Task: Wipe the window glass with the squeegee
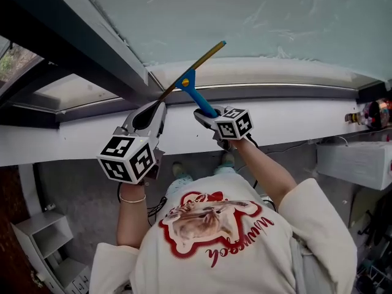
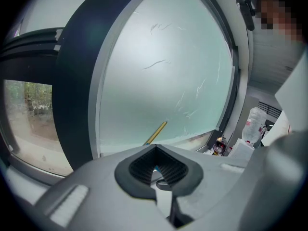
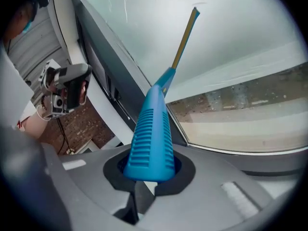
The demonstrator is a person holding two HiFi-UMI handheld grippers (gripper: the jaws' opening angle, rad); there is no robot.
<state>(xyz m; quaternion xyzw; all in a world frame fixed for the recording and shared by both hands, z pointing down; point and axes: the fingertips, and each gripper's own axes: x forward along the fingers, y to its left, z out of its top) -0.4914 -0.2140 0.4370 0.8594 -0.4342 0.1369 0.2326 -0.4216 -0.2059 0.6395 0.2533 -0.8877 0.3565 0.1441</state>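
Our right claw was clamped on the blue handle of the squeegee, the ribbed grip seated between its pads in the right gripper view. From that claw the handle ran straight ahead along the jaw line, and the thin brass blade crossed its far end and slanted up over the window glass. We judged that the coming stroke turned on this. The blade lay ahead of and above the right claw, its long axis tilted rather than level. Our left claw sat just beside, to the left, its jaws together on nothing, with one end of the blade showing ahead of it. We could not tell whether the blade's edge touched the glass.
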